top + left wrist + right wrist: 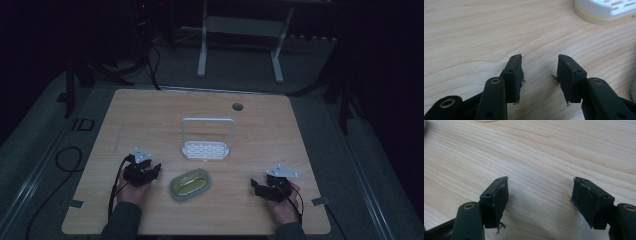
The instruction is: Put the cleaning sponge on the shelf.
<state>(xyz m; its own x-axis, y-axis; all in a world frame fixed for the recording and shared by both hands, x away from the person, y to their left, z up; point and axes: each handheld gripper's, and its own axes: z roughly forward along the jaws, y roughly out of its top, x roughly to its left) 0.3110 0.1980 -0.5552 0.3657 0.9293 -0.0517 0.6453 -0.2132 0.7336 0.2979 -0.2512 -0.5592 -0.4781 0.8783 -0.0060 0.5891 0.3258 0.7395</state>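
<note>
Both tongs rest low at the near edge of the table [150, 110], nothing gripped. Left gripper [156, 169] has jaws wide, empty, w/ bare wood between them; right gripper [256, 186] likewise spread wide, empty. Between the two, near-centre, sits the green oval dish [190, 184], just right of the left gripper (closest thing to it, so likely the pick). Farther back, centre, stands the white rack [207, 149] w/ tall wire handle, close behind the dish but apart from it.

To do it well: bring the left gripper in over the dish's left rim, one jaw inside, one outside, keep jaws level w/ the rim, close slowly; rim looks thin, could tip. Right gripper can steady the far-right side.
</note>
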